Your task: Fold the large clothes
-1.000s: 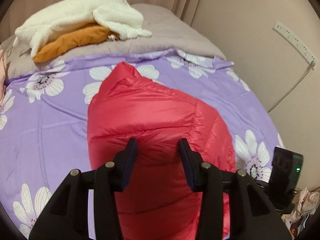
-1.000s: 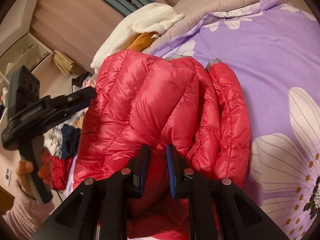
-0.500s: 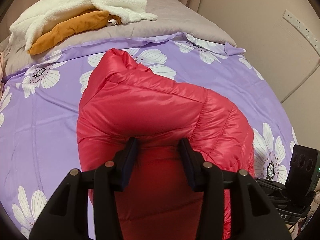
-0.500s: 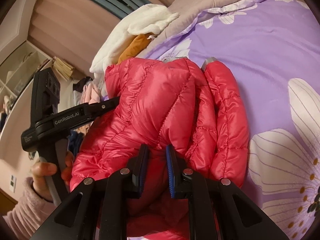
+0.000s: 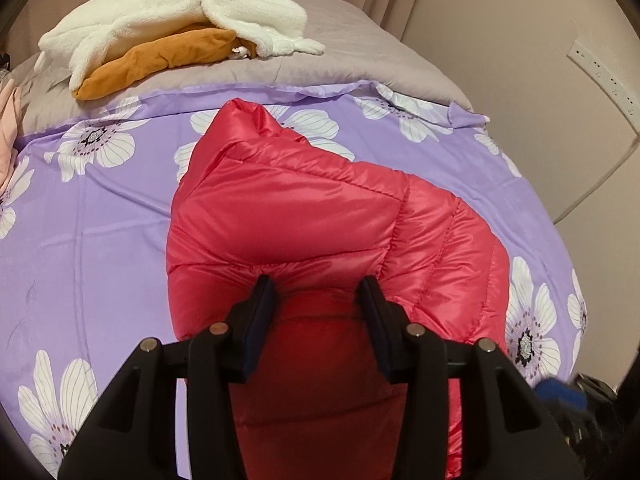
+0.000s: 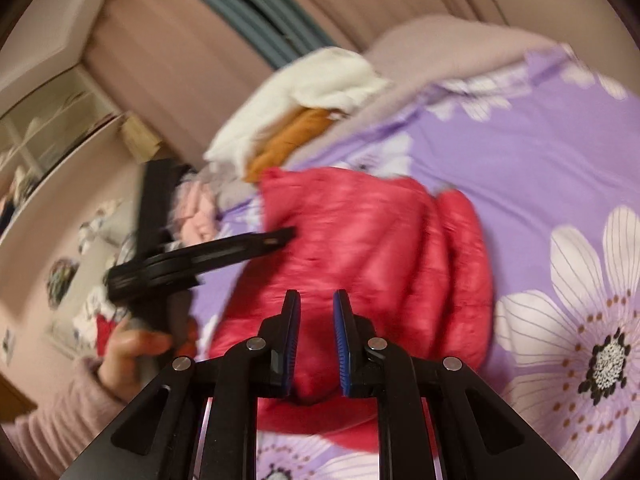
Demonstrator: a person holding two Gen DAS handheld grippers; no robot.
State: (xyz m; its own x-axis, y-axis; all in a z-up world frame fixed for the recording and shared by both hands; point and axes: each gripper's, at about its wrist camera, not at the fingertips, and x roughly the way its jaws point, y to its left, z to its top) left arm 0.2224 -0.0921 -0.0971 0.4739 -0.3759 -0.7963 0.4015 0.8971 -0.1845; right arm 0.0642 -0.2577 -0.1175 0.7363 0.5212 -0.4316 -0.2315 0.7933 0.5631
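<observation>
A: Red puffer jacket (image 5: 320,220), bundled into a thick fold, sits mid-bed on the purple floral quilt (image 5: 80,220), nearer the foot edge.

B: Grippers?

A: Left gripper (image 5: 318,300) jaws wide, straddling the fold. Right gripper (image 6: 316,320) narrow, fabric between the pads; whether it is pinched, cannot tell, view blurred.

B: Risk?

A: Slick, springy fill; fold likely puffs open once released.

Puffer jacket (image 5: 320,216): glossy red, quilted stitch lines. Bedsheet (image 5: 100,208): lilac, large white flowers with dark speckled centres. Blanket (image 5: 360,52) at head end: grey-beige. On it, fleece garment (image 5: 160,12): cream-white; garment (image 5: 160,60) beneath: mustard-orange. Right gripper (image 6: 316,312) pads: blue
</observation>
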